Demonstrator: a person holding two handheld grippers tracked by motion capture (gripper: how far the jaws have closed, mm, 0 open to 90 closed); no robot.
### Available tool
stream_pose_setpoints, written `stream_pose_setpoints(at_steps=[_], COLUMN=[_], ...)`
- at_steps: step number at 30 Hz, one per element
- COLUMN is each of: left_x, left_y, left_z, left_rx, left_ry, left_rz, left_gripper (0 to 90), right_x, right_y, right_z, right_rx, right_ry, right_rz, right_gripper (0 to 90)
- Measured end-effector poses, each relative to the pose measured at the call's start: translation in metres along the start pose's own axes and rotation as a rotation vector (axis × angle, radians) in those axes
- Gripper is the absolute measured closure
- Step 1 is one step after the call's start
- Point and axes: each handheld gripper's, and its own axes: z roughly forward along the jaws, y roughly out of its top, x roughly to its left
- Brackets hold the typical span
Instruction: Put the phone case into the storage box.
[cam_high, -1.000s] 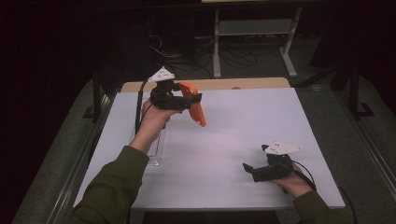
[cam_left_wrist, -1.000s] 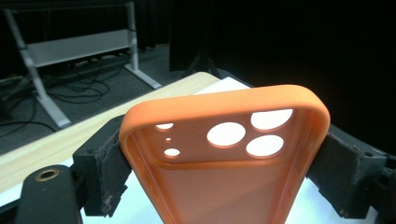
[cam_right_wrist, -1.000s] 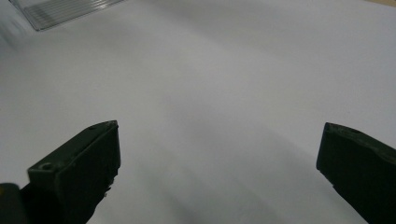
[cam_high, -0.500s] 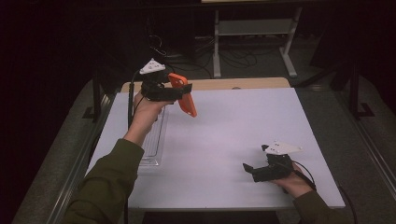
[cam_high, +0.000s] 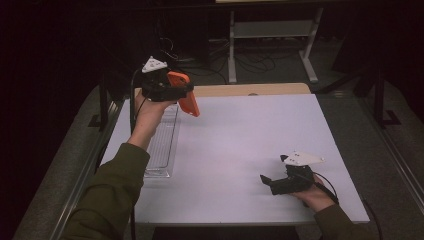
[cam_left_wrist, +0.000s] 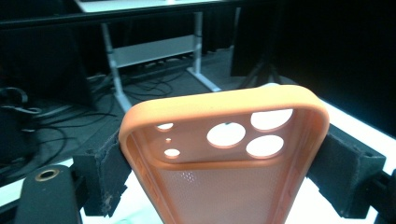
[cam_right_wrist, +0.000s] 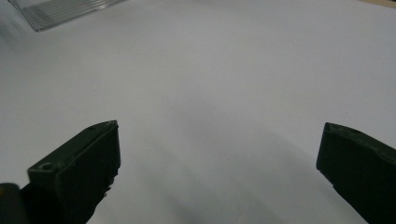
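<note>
An orange phone case (cam_high: 185, 95) hangs in the air over the table's far left, held across its width by my left gripper (cam_high: 182, 92). In the left gripper view the case (cam_left_wrist: 224, 158) shows its hollow inside and camera holes, with both black pads (cam_left_wrist: 105, 175) pressed on its sides. My right gripper (cam_high: 267, 181) rests low on the white table (cam_high: 250, 135) at the near right, jaws wide apart. In the right gripper view nothing lies between its fingers (cam_right_wrist: 81, 168), just bare white table.
A clear plastic tray (cam_high: 162, 142) lies on the table's left side, below the raised left arm. A wooden board edge (cam_high: 250, 90) runs along the table's far side. Beyond it stand a metal rack (cam_high: 272, 30) and loose cables on a dark floor.
My left hand has carried the orange case up and toward the far left of the table. The right hand has stayed where it was.
</note>
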Motion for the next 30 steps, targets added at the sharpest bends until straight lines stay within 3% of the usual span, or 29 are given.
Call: stream_pose_setpoints(at_steps=[11, 30], left_x=[0.02, 0.046], left_y=[0.001, -0.016], left_z=[-0.001, 0.01], left_rx=[0.01, 0.052], left_ry=[0.147, 0.322], left_rz=[-0.042, -0.095], left_gripper=[15.3, 15.0], right_x=[0.0, -0.001], right_y=[0.0, 0.0], right_z=[0.0, -0.001], right_rx=[-0.002, -0.004], right_ry=[0.001, 0.0], right_rz=[-0.002, 0.007], right_gripper=[0.0, 0.0])
